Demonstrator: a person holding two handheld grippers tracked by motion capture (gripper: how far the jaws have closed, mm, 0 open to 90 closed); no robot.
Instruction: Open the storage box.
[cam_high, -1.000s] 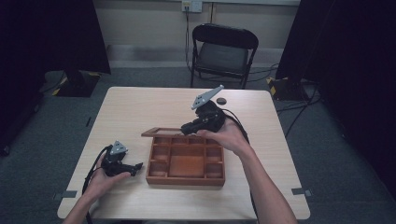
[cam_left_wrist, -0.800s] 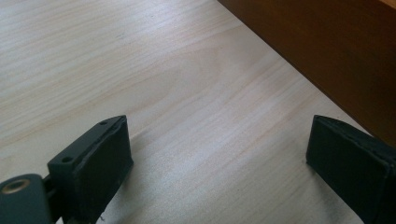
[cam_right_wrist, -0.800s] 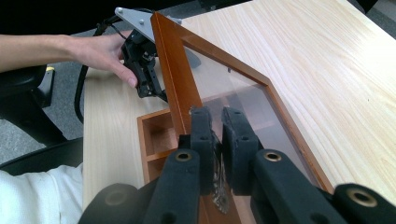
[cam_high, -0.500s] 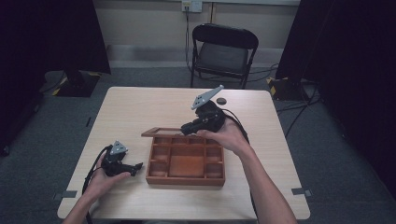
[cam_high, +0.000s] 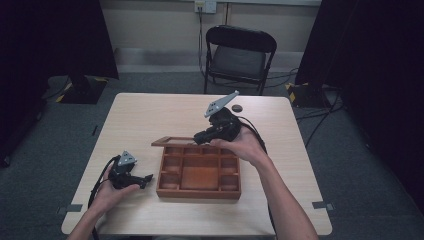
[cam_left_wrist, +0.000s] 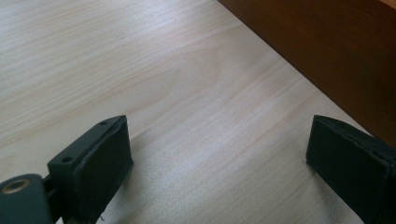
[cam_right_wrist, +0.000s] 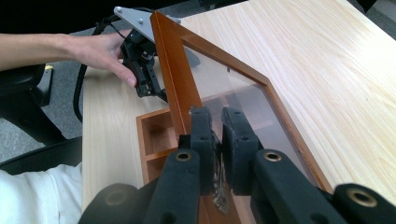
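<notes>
Nothing moved; wooden box (cam_high: 199, 171) compartments empty, lid (cam_right_wrist: 219, 88) raised.

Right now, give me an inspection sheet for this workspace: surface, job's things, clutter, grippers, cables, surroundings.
Surface: light wooden table, bare around the box.
Job's things: wooden compartment box; its glass-paned lid raised on edge.
Clutter: small dark round object near the far edge.
Grippers: right gripper shut on the lid's frame; left gripper open, beside the box.
Cables: black cable trails from the left gripper.
Surroundings: folding chair, wall outlet, dark curtains.
</notes>
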